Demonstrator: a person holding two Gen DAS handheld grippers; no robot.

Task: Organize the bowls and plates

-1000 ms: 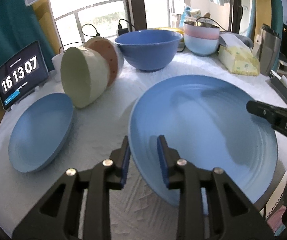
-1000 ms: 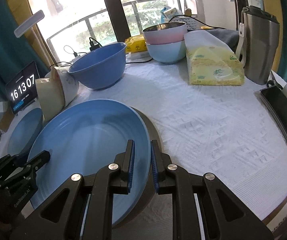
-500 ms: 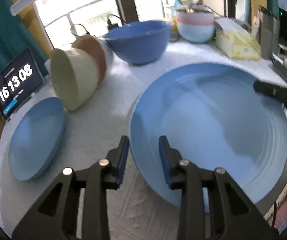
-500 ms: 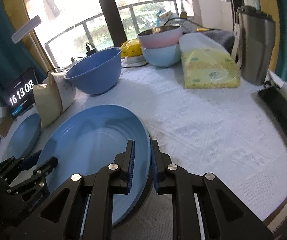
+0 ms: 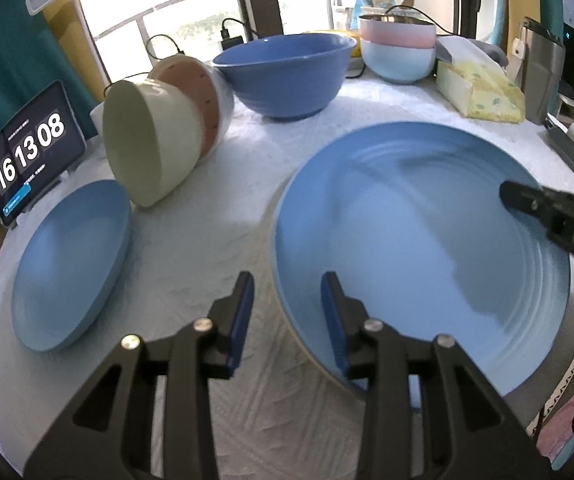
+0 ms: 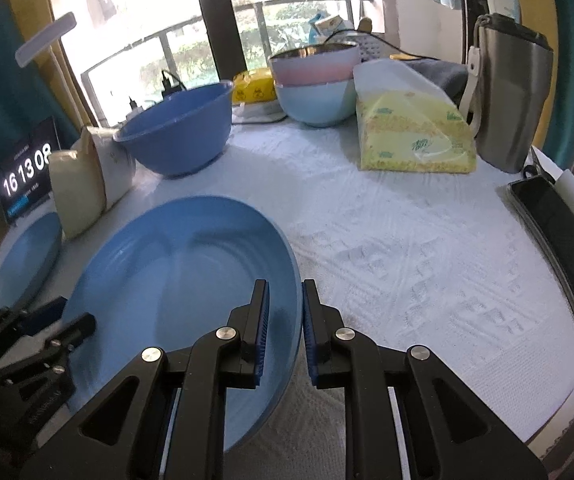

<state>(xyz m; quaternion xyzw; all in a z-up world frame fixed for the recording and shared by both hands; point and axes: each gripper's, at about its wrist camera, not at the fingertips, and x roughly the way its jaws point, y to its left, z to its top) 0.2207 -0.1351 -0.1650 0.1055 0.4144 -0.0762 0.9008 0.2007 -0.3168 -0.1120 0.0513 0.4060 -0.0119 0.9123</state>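
Both tongs straddled my large blue plate (image 5: 419, 240): right tongs (image 6: 283, 332) clenched its rim, left tongs (image 5: 287, 312) had just been opening, released.

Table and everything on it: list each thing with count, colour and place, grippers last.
large plate: 1, blue, front centre
small plate: 1, blue, front left
big bowl: 1, dark blue, back centre
tipped bowls: 2, cream and pink, nested on their sides, left
stacked bowls: 2, pink on light blue, back
tissue pack: 1, yellow, back right
clock tablet: 1, black, far left
left gripper: jaws just opening, astride large plate's rim
right gripper: shut on large plate's rim
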